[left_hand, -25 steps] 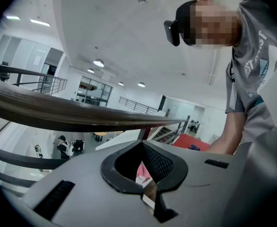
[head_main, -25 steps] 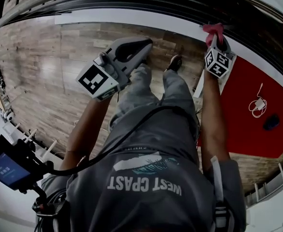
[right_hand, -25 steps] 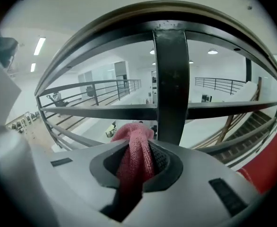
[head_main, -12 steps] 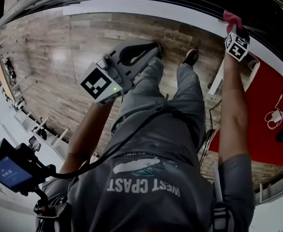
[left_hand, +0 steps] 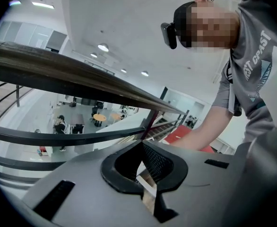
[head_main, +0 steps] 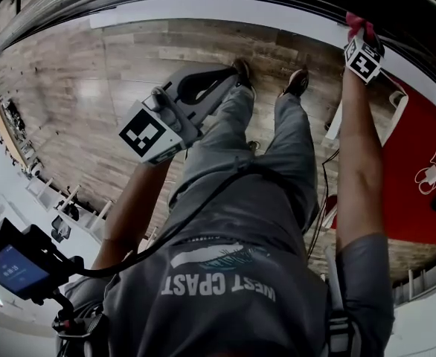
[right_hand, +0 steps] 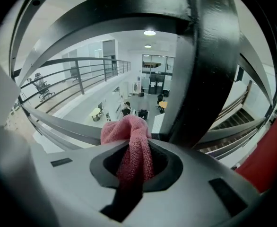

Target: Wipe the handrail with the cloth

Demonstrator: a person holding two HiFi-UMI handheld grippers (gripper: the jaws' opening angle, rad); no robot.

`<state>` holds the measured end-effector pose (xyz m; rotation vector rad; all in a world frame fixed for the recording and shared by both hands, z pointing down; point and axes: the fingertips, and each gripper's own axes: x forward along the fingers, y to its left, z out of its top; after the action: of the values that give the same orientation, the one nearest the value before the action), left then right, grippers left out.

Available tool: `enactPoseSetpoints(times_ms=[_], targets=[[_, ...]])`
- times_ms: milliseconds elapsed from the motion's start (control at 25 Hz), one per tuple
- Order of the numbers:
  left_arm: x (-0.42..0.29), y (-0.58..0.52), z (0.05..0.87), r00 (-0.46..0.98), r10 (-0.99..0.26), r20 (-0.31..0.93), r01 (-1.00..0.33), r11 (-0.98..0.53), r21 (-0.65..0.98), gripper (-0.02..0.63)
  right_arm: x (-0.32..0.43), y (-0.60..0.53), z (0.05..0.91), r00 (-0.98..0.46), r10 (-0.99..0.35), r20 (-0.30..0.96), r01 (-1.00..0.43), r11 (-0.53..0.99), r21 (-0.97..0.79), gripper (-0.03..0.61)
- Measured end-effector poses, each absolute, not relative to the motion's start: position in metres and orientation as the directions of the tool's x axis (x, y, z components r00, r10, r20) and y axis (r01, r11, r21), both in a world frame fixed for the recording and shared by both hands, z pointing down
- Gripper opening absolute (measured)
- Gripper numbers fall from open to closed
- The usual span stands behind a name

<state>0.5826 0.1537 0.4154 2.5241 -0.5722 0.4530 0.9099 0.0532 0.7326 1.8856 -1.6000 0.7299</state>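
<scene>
Heads up: a thick black post [right_hand: 209,56] stands right in front of your right gripper [right_hand: 136,150], crossing the handrail [right_hand: 119,6]. There's wood floor [head_main: 91,88] under your shoes [head_main: 296,82] and a red patch of floor [head_main: 419,147] off to the right. The cloth [right_hand: 126,129] is pink, bunched and knit-looking, pinched tight in that gripper's jaws up at the rail. Your left gripper [left_hand: 142,148] has its jaws together on nothing, back from the rail.
</scene>
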Motion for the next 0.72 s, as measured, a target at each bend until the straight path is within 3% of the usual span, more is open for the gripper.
enactPoseSetpoints(times_ms=[720], targets=[[0.528,0.152,0.401,0.876,-0.317,0.364,-0.454,-0.796,0.399,0.005,0.831,0.039,0.736,0.066,-0.638,0.767,-0.997,-0.074,0.024,0.048]])
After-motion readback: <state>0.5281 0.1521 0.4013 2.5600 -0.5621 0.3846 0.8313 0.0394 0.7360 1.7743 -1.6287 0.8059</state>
